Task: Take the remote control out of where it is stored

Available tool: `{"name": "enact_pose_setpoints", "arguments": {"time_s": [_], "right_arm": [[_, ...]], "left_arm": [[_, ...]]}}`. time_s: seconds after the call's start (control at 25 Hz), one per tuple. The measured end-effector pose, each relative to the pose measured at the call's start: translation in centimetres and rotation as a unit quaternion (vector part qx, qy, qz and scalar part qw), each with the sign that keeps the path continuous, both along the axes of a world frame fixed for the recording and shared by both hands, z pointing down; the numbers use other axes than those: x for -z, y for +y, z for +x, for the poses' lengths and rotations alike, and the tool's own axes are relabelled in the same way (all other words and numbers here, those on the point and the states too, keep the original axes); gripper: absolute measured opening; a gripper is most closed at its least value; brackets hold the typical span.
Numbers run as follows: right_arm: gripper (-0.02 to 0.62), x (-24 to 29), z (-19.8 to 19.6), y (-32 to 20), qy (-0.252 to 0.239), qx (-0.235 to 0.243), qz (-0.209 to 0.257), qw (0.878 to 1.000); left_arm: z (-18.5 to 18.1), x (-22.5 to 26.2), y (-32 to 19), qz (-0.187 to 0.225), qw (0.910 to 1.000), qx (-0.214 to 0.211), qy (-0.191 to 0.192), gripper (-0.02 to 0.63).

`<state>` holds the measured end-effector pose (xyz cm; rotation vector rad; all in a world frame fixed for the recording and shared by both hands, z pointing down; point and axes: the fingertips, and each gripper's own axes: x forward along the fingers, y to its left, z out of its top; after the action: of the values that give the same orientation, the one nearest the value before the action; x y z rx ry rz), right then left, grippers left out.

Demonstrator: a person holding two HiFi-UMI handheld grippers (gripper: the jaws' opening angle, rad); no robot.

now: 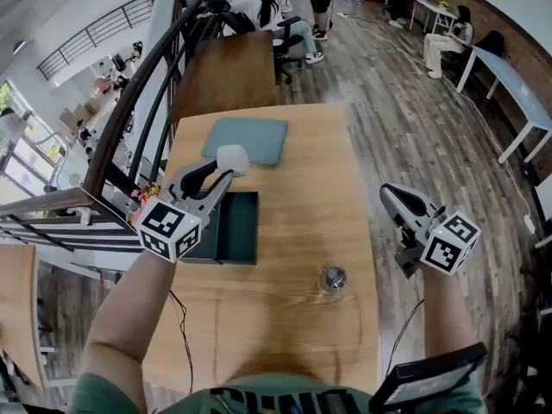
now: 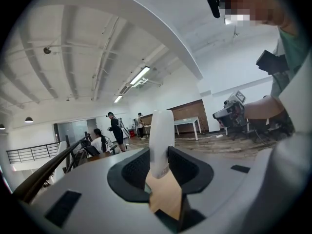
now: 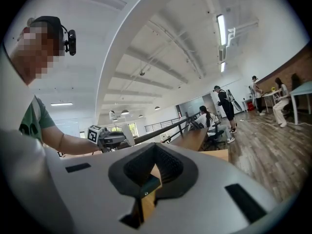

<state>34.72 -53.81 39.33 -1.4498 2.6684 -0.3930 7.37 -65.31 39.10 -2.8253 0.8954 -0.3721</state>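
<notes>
A white remote control [image 1: 233, 159] stands upright between the jaws of my left gripper [image 1: 226, 172], which is shut on its lower end. It hangs above the far end of an open dark teal box [image 1: 239, 228] on the wooden table [image 1: 293, 335]. In the left gripper view the remote [image 2: 161, 139] rises straight out of the gripper [image 2: 158, 165], with both pads against it. My right gripper [image 1: 395, 198] hovers at the table's right edge, away from the box. Its jaws meet at the tips with nothing between them [image 3: 155, 152].
A flat grey-teal lid [image 1: 247, 140] lies on the table beyond the box. A small round metal object [image 1: 333, 278] sits near the front right. A dark railing [image 1: 129, 110] runs along the left side. People sit at desks farther back [image 1: 267, 7].
</notes>
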Motion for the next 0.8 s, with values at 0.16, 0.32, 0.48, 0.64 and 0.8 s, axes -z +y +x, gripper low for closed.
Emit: {"name": "enact_pose_setpoints", "arguments": {"time_s": [0.16, 0.32, 0.48, 0.64, 0.8], "right_arm": [[0.0, -2.7, 2.7, -1.1, -0.002, -0.005, -0.01, 1.0], [0.0, -5.9, 5.2, -1.7, -0.006, -0.015, -0.018, 1.0], [0.0, -8.7, 6.3, -2.2, -0.021, -0.024, -0.029, 0.999], [0.0, -11.2, 6.8, -2.1, -0.029, -0.027, -0.037, 0.999], [0.0, -13.6, 8.2, -1.6, -0.032, -0.038, -0.045, 0.998]], "left_arm": [[4.9, -4.2, -3.8, -0.005, 0.999, -0.013, -0.043, 0.123], [9.3, -9.4, -7.5, -0.007, 0.9955, -0.016, -0.093, 0.123], [11.8, -13.5, -10.6, -0.008, 0.9899, -0.008, -0.141, 0.123], [14.3, -17.0, -12.5, 0.006, 0.9779, -0.015, -0.208, 0.123], [16.4, -20.9, -14.0, 0.007, 0.9655, -0.019, -0.26, 0.123]]}}
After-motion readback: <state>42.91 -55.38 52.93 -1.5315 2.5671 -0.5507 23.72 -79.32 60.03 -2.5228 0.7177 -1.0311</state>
